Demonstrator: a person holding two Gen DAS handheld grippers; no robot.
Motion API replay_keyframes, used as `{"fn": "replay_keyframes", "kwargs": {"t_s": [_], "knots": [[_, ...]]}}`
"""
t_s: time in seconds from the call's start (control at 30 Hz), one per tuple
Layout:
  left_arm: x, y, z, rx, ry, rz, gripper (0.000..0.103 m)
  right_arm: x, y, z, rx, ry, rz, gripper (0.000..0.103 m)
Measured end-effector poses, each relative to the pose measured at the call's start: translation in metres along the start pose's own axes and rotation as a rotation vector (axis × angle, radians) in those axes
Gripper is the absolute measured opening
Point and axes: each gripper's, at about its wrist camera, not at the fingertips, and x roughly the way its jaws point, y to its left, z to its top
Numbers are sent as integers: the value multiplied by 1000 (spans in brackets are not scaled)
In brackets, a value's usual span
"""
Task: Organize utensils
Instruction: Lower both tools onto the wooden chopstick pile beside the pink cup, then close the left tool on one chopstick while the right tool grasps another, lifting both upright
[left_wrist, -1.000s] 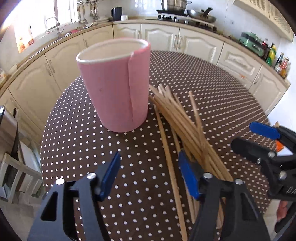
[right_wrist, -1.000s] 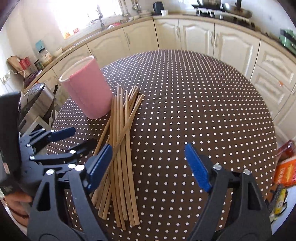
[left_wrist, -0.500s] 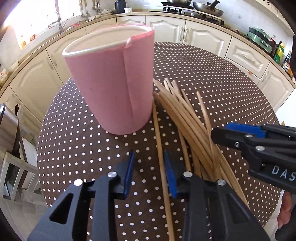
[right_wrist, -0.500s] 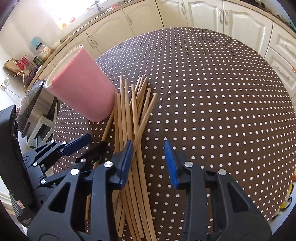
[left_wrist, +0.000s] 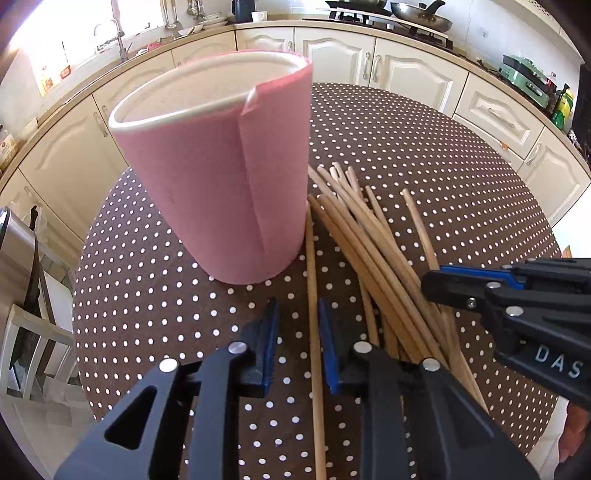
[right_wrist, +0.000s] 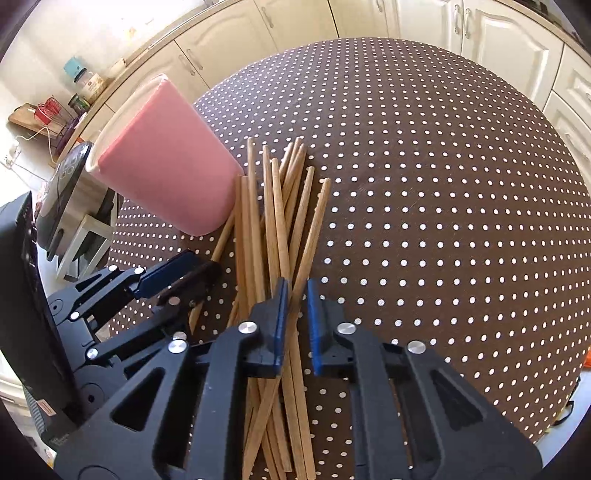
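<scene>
A pile of wooden chopsticks (left_wrist: 373, 243) lies on the dotted brown table beside an upright, empty pink holder (left_wrist: 221, 173). My left gripper (left_wrist: 295, 339) is low over the table, its jaws narrowed around the leftmost single chopstick (left_wrist: 312, 280) with a small gap still visible. My right gripper (right_wrist: 294, 314) is down over the pile (right_wrist: 280, 221), its jaws narrowed around one chopstick (right_wrist: 314, 229) at the pile's right side. The holder also shows in the right wrist view (right_wrist: 162, 173).
The round table (right_wrist: 443, 184) has a brown cloth with white dots; its edge is near on the left and right. Cream kitchen cabinets (left_wrist: 406, 62) ring the room. A rice cooker (right_wrist: 62, 192) on a stool stands left of the table.
Both grippers have come down and forward onto the chopsticks, and both pairs of jaws have closed from wide open to a narrow gap around one chopstick each.
</scene>
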Motion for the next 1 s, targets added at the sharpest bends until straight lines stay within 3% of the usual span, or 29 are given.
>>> {"fn": "replay_keyframes", "kwargs": {"t_s": [0.17, 0.5, 1.0], "knots": [[5, 7, 4, -17, -12, -3, 8, -4, -1, -1, -11, -9, -6, 7], [6, 25, -15, -36, -45, -61, 5, -10, -3, -10, -44, -38, -65, 7], [-49, 30, -47, -19, -211, -170, 5, -69, 5, -15, -79, -171, 5, 7]]}}
